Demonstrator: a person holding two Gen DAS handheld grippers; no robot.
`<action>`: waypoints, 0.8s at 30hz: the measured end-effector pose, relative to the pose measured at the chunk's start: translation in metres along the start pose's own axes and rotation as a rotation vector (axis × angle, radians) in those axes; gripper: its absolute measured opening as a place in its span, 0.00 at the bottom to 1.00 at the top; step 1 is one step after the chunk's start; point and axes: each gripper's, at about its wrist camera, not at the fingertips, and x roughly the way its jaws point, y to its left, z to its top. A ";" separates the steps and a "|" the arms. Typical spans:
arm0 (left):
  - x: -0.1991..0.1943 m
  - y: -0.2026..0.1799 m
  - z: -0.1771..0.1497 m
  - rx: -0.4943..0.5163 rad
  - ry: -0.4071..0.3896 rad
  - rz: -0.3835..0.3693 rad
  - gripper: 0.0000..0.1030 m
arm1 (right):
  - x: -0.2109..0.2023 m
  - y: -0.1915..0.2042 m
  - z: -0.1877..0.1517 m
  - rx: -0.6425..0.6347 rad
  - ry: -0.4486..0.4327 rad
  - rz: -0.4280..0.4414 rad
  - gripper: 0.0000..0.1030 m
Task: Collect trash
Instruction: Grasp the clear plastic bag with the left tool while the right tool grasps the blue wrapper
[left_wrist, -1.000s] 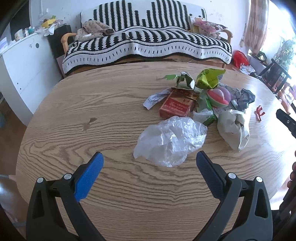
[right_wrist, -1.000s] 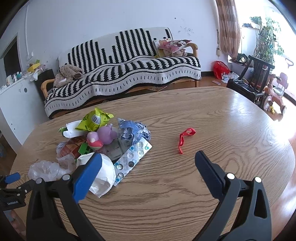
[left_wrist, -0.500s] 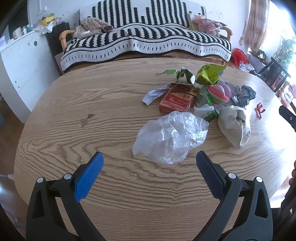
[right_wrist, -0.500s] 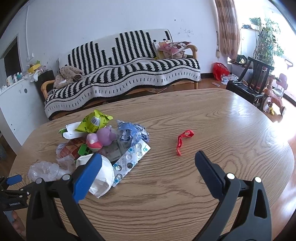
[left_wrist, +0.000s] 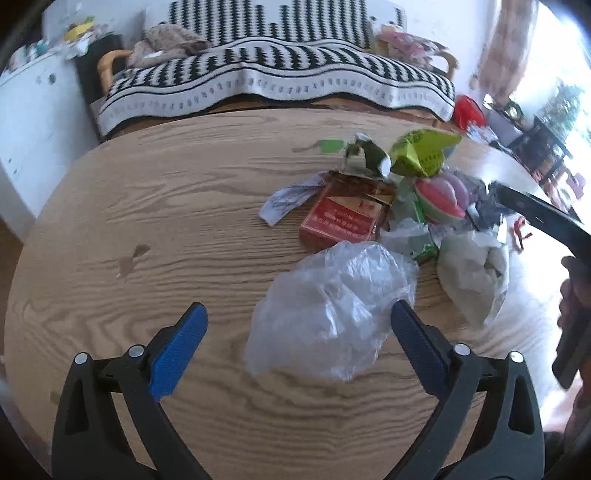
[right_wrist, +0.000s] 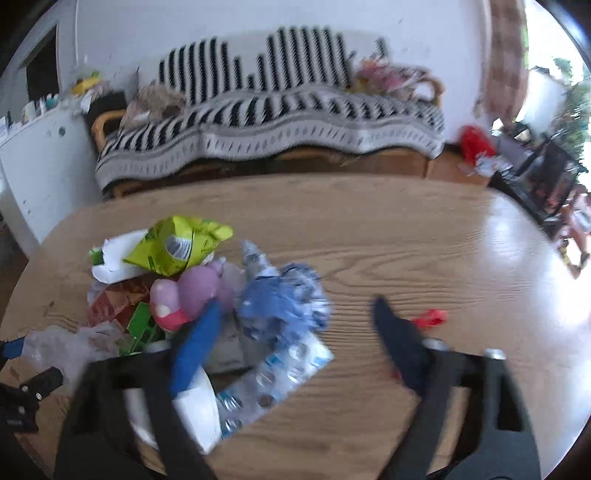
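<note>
**Both tongs spread over the litter, nothing gripped yet**

While the trash lies heaped on the wooden tabletop (left_wrist: 110, 206), we hold both tongs released and empty. Nearest to us, the left tongs (left_wrist: 299, 321) hang low with their blue pads wide apart, and the crumpled clear plastic bag (left_wrist: 332, 306) sits between them, nearer the right-hand pad, which overlaps its edge in the picture; whether it touches we cannot tell. The right tongs (right_wrist: 295, 314) are blurred, yet their fingers plainly stand apart above the pile, with the blister pack (right_wrist: 273, 380) and a white paper wad (right_wrist: 195, 410) just under them.

Farther in lie the blue crumpled wrapper (right_wrist: 284, 306), the pink and purple toy (right_wrist: 192, 295) and the red carton (left_wrist: 343, 218), all touching one another. The green snack packet (left_wrist: 421, 151) rests at the far side of the heap, and a red scrap (right_wrist: 430, 317) lies apart to the right. Beyond the tabletop stands the striped sofa (left_wrist: 273, 70).

We judge the risks thus: the bag is limp and slippery, so a shallow pinch may catch only one film layer and let it slide out. The pieces overlap, so lifting one may drag others off the edge. The flat blister pack may be hard to grip against the wood. We see no bin, so the drop place is unknown.
</note>
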 end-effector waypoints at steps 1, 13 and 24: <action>0.005 0.000 0.000 0.012 0.025 -0.022 0.55 | 0.007 0.001 0.001 0.006 0.017 0.017 0.41; -0.054 0.028 0.000 -0.129 -0.167 -0.151 0.02 | -0.081 -0.005 0.000 0.054 -0.346 -0.017 0.28; -0.070 0.044 -0.010 -0.198 -0.201 -0.120 0.02 | -0.084 0.000 -0.003 0.089 -0.316 0.037 0.28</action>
